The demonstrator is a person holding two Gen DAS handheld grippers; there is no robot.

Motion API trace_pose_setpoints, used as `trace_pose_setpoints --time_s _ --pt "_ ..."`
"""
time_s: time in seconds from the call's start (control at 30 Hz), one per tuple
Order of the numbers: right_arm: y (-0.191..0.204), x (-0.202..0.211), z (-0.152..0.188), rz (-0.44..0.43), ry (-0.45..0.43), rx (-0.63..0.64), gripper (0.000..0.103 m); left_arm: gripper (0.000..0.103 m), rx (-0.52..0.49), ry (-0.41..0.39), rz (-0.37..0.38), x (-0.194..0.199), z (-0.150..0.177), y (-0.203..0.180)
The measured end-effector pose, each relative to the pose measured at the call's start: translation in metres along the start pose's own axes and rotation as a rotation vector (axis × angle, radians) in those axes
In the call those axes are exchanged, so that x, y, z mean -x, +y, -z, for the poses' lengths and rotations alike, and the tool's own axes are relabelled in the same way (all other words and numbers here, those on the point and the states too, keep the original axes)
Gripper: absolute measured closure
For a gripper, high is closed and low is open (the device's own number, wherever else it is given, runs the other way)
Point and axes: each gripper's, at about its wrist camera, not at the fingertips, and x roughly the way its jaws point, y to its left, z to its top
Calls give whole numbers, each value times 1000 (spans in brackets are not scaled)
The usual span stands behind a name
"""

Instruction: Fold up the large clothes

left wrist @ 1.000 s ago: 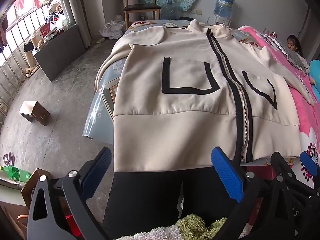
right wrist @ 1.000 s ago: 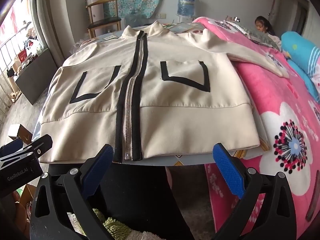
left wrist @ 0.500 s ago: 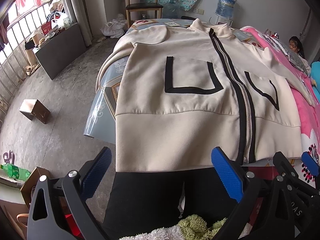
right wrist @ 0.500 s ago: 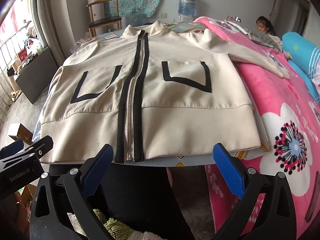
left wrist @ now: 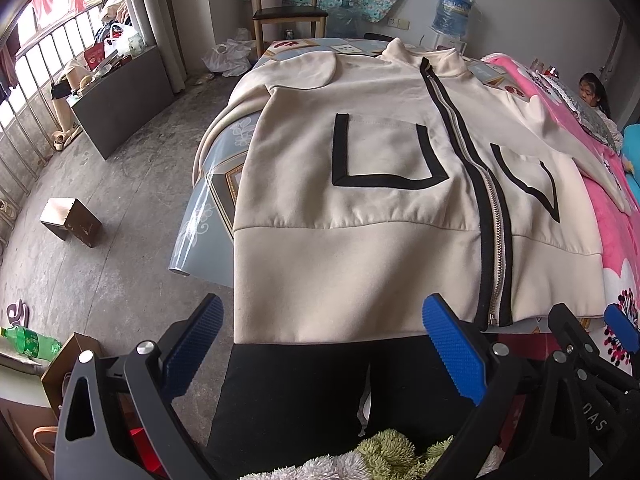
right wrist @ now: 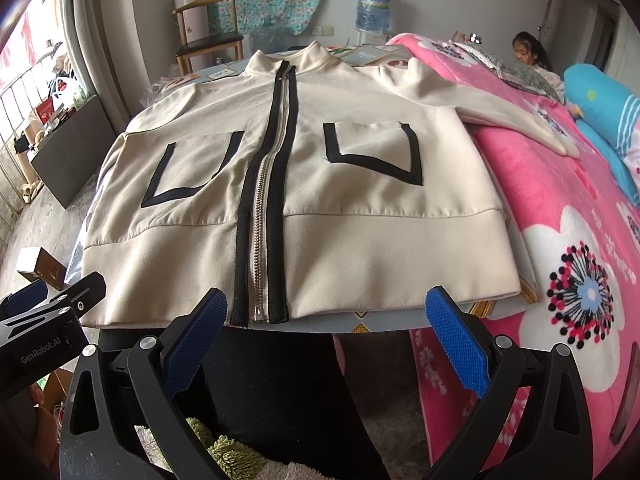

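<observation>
A cream zip-up jacket (left wrist: 360, 216) with black trim and two black-edged pockets lies flat, front up, on a table (left wrist: 216, 184). It also shows in the right wrist view (right wrist: 340, 208). Its hem faces me at the table's near edge. One sleeve (right wrist: 500, 112) stretches right onto the pink bed; the other hangs off the table's left side. My left gripper (left wrist: 322, 344) is open and empty, just short of the hem's left part. My right gripper (right wrist: 326, 328) is open and empty, just short of the hem right of the zipper.
A pink floral blanket (right wrist: 580, 260) covers the bed at right, where a child (right wrist: 528, 50) sits. A wooden chair (left wrist: 286, 4) and water bottle (left wrist: 454, 8) stand behind the table. A small wooden stool (left wrist: 70, 222) and a green bottle (left wrist: 32, 346) are on the floor at left.
Both grippers have moved slightly forward toward the jacket's hem; the jacket looks a little nearer in both views. Both stay open.
</observation>
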Motion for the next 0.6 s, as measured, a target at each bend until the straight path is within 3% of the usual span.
trace_pose_setpoints --time_s 0.6 --pt "1 1 0 1 -1 0 6 5 0 -5 -7 1 -1 2"
